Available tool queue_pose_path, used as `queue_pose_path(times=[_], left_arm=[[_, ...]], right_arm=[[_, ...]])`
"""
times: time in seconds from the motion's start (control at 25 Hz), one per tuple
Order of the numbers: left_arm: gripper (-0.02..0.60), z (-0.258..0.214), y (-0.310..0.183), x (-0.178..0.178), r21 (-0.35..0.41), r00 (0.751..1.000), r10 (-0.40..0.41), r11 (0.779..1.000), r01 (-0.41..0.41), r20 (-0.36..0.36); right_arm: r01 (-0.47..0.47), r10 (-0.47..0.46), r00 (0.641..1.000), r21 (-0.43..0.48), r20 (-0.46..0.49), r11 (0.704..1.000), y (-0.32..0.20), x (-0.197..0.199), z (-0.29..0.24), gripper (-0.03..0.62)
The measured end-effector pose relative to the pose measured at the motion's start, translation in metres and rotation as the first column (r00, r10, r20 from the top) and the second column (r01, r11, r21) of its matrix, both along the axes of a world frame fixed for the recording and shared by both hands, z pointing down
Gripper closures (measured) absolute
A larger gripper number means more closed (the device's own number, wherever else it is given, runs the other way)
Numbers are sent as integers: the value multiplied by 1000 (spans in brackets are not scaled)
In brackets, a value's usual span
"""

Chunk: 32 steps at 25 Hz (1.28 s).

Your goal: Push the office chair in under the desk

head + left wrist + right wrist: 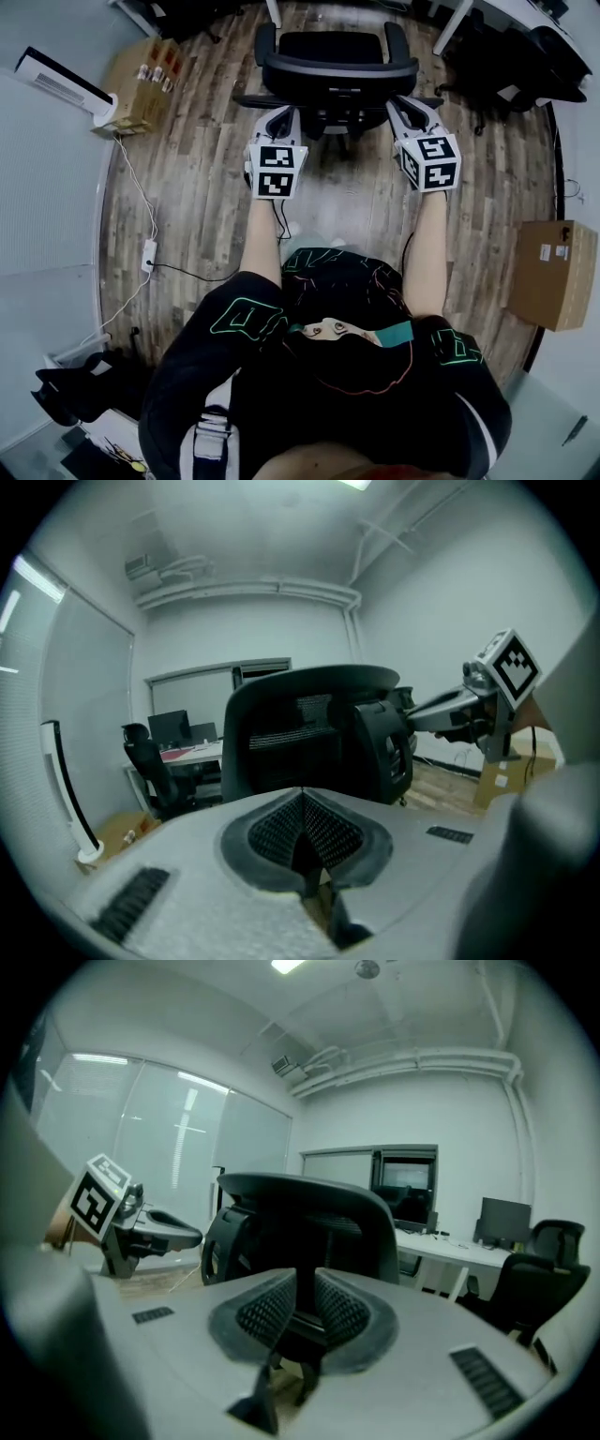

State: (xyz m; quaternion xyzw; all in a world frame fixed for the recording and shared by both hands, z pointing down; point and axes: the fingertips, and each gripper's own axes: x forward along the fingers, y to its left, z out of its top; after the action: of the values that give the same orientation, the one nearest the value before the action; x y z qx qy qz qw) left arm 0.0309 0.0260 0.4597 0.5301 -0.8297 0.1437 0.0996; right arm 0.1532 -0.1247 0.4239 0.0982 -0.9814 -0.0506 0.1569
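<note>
The black office chair (337,66) stands on the wood floor in front of me, its backrest toward me; it also fills the left gripper view (300,733) and the right gripper view (309,1222). White desk legs (450,26) show just beyond it. My left gripper (279,114) is at the backrest's left end, its pads (323,832) together with nothing between them. My right gripper (405,103) is at the backrest's right end, pads (342,1312) apart with an empty gap. Whether either tip touches the chair I cannot tell.
A cardboard box (553,274) stands at the right, and another (145,82) at the far left beside a white floor unit (61,84). A cable and power strip (148,255) run along the left wall. Another black chair (553,52) is at the top right.
</note>
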Motion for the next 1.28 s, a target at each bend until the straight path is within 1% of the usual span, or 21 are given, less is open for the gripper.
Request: queue_pose_path(times=[0.08, 0.12, 0.16, 0.24, 0.28, 0.36, 0.48, 0.6, 0.72, 0.8, 0.84, 0.92, 0.96, 1.0, 1.08, 1.12, 1.16, 1.28], left_arm=[[572, 7, -2, -1, -61, 999, 32, 998, -30, 32], [548, 10, -4, -1, -91, 997, 58, 994, -53, 54], [511, 12, -7, 1, -124, 993, 92, 989, -82, 78], [495, 19, -11, 3, -210, 976, 172, 967, -141, 136], [494, 24, -11, 4, -262, 962, 213, 951, -165, 168], [472, 35, -11, 1, -370, 931, 290, 908, -195, 223], [446, 44, -14, -5, -487, 887, 374, 848, -209, 270], [422, 49, -22, -6, -571, 846, 445, 791, -218, 294], [413, 55, -31, -8, -650, 802, 504, 733, -201, 319], [413, 59, -38, -9, -694, 778, 537, 694, -190, 324], [413, 63, -40, -11, -716, 768, 554, 673, -185, 322], [413, 71, -44, -15, -753, 755, 577, 635, -173, 313], [419, 73, -45, -17, -761, 751, 582, 626, -170, 311], [417, 74, -46, -17, -761, 748, 585, 626, -171, 313], [417, 73, -47, -14, -742, 745, 585, 644, -186, 321], [417, 72, -47, -13, -732, 744, 584, 653, -193, 324], [417, 72, -47, -12, -728, 743, 583, 658, -194, 329], [417, 71, -50, -13, -731, 745, 580, 656, -188, 329]], right_arm=[[45, -44, 998, 29, -48, 999, -1, -3, 5, 507], [68, -64, 995, 46, -74, 997, -1, -4, 8, 494], [95, -88, 991, 65, -104, 993, 0, -4, 12, 484], [172, -152, 972, 102, -178, 980, 6, -6, 21, 467], [220, -190, 957, 122, -219, 968, 10, -6, 26, 467], [308, -249, 920, 163, -302, 937, 16, -5, 36, 462], [397, -274, 864, 237, -422, 887, 13, -6, 46, 440], [493, -270, 792, 313, -547, 812, 12, -10, 55, 424], [570, -251, 727, 358, -639, 740, 12, -16, 69, 424], [613, -224, 686, 384, -692, 691, 10, -20, 79, 428], [628, -210, 672, 396, -710, 670, 9, -23, 82, 431], [643, -192, 660, 413, -726, 645, 7, -28, 87, 467], [647, -188, 656, 417, -731, 638, 6, -30, 89, 468], [651, -185, 654, 422, -734, 631, 6, -32, 91, 465], [654, -183, 654, 428, -734, 624, 6, -32, 93, 465], [652, -187, 656, 424, -731, 628, 7, -32, 93, 465], [649, -194, 658, 417, -728, 637, 7, -32, 93, 465], [631, -202, 671, 407, -713, 660, 4, -33, 90, 464]])
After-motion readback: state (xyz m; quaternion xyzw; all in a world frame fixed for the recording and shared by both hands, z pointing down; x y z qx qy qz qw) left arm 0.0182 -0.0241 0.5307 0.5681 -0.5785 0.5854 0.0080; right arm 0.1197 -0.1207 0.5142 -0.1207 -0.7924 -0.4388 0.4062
